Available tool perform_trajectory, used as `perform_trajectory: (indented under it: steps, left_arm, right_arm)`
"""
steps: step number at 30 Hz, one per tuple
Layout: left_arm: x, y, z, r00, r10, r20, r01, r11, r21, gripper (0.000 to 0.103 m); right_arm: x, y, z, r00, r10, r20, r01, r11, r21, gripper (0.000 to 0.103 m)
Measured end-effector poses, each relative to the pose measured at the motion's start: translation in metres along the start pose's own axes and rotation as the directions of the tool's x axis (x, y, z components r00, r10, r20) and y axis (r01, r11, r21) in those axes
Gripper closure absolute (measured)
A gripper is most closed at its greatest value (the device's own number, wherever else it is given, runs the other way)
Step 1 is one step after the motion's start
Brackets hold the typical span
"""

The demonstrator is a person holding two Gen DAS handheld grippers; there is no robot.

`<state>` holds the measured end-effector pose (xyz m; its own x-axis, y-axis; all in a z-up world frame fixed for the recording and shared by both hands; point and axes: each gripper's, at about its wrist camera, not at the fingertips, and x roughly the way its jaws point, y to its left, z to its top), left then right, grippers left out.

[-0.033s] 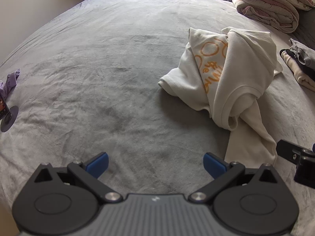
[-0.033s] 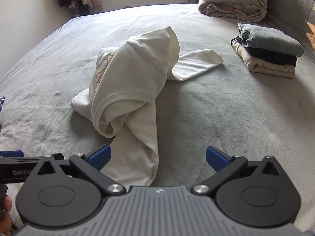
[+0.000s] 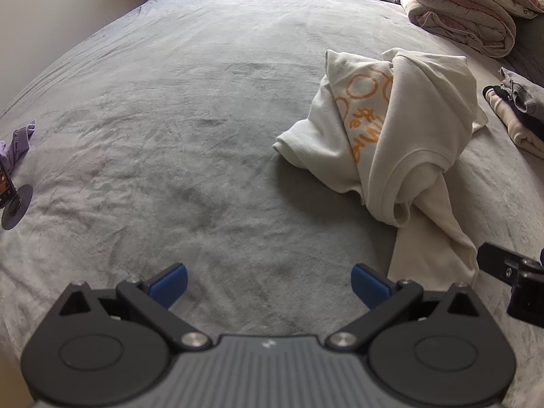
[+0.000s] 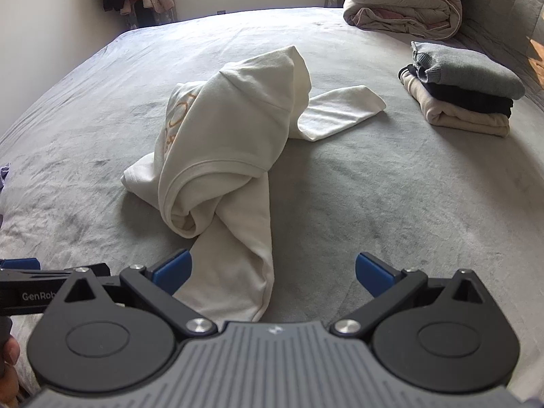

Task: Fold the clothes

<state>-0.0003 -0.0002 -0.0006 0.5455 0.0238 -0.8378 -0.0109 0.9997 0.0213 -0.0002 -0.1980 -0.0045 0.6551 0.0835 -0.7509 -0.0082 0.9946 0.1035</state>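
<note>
We're holding both grippers over the grey bed cover point(image 3: 190, 108), nothing gripped. Left gripper point(image 3: 268, 282) is standing wide, blue pads point(image 3: 170, 280) apart over bare cover, angled down at it. Right gripper point(image 4: 273, 273) is also standing wide; a sleeve point(image 4: 234, 265) of the cream sweatshirt point(image 4: 234, 136) is running down toward its left pad point(image 4: 173, 270) and under the body, pads not pressing on it. Sweatshirt is lying crumpled mid-bed, bunched up in a heap, orange print point(image 3: 367, 108) showing on the left-facing side, second sleeve point(image 4: 343, 110) is trailing out flat to the right. In the left view we're seeing the sweatshirt off to the right, with part of the right gripper's black body at the right edge. Folded stack point(image 4: 462, 88) (grey on dark on beige) is sitting well apart at far right, rolled duvet point(image 4: 404, 3) behind it. Purple cloth point(image 3: 15, 144) and a small round-based stand point(image 3: 17, 204) are sitting at the left edge
</note>
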Motion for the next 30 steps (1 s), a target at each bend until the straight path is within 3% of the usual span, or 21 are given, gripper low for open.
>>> perform_trajectory:
  steps: [5, 30]
  left_arm:
    - [-0.002, 0.0, 0.006, 1.0, -0.002, 0.007, 0.002, 1.0, 0.001, 0.0]
    - [-0.006, -0.009, 0.001, 0.999, 0.015, 0.05, -0.016, 0.999, 0.033, 0.0]
  right_arm:
    - [-0.005, -0.002, -0.001, 0.999, -0.004, 0.047, 0.004, 1.0, 0.0, 0.0]
    - [-0.003, -0.003, -0.001, 1.0, -0.002, 0.006, 0.002, 1.0, 0.004, 0.0]
